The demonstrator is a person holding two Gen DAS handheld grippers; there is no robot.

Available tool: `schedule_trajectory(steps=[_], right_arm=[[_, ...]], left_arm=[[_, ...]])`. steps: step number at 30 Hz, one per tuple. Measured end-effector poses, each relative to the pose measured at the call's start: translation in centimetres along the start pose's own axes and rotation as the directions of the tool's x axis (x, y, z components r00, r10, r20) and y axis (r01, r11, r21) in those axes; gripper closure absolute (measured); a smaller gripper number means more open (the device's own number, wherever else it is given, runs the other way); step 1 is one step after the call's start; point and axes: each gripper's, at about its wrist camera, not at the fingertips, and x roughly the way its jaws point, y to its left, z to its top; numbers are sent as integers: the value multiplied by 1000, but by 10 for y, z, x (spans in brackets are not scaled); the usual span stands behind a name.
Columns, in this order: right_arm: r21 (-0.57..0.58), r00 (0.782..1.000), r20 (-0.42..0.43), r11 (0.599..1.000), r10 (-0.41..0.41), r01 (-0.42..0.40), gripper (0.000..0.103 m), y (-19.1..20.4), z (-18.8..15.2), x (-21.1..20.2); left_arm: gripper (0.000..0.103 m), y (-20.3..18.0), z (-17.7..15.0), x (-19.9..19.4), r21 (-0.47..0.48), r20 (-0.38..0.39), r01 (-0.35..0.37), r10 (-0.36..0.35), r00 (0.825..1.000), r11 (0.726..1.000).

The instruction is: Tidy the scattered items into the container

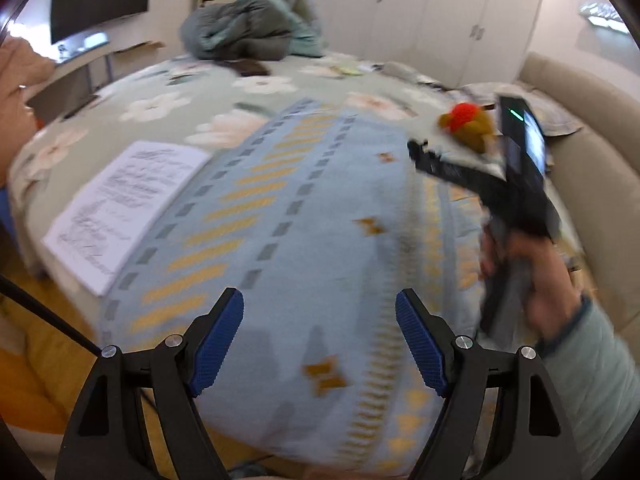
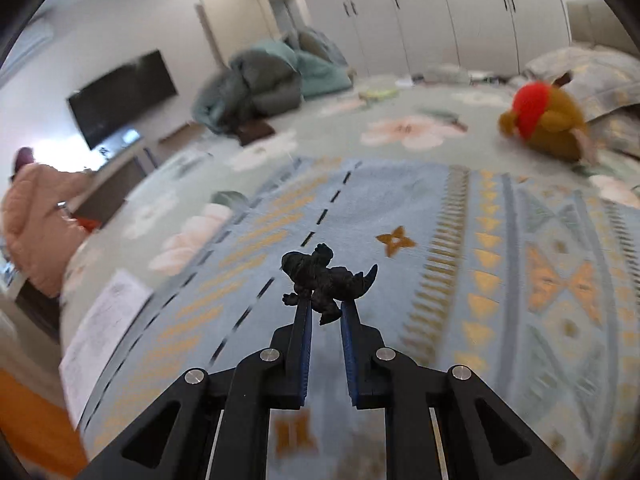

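My right gripper (image 2: pixel 325 306) is shut on a small black dinosaur figure (image 2: pixel 326 280), held just above the blue patterned blanket (image 2: pixel 400 208) on the bed. A brown plush toy with a red cap (image 2: pixel 548 120) lies further back on the right. In the left wrist view my left gripper (image 1: pixel 320 336) stands open over the same blanket (image 1: pixel 320 220) with nothing between its blue pads. The right gripper (image 1: pixel 424 156), blurred, shows there in a hand at the right, near the plush toy (image 1: pixel 468 126). No container is in view.
A stack of printed paper (image 1: pixel 120 200) lies at the bed's left edge. A bundled grey-green duvet (image 1: pixel 252 28) sits at the far end. A beige padded headboard (image 1: pixel 580 120) borders the right side. A person in a pink coat (image 2: pixel 36 216) stands at the left by the TV (image 2: pixel 120 96).
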Motion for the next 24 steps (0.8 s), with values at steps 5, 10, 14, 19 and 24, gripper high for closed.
schedule_trajectory(steps=[5,10,14,19,24], right_arm=[[59,998,67,998,-23,19,89,-42,-28,-115],[110,963,149,972,-225,210,89,-95,-62,-219],[141,931,127,936,-342,324,89,-133,-70,-255],[142,910,104,911,-402,387,89,-151,-76,-264],[187,873,3,858,-487,478,49,-161,-83,-250]], left_arm=[[26,-43,-8,2,19,-18,115,-114,993,993],[26,-73,-22,2,62,-9,150,-149,989,987],[26,-98,-33,6,138,-1,144,-145,989,980],[26,-118,-22,13,258,75,84,-106,991,962],[25,-120,-12,66,347,60,-54,35,998,936]])
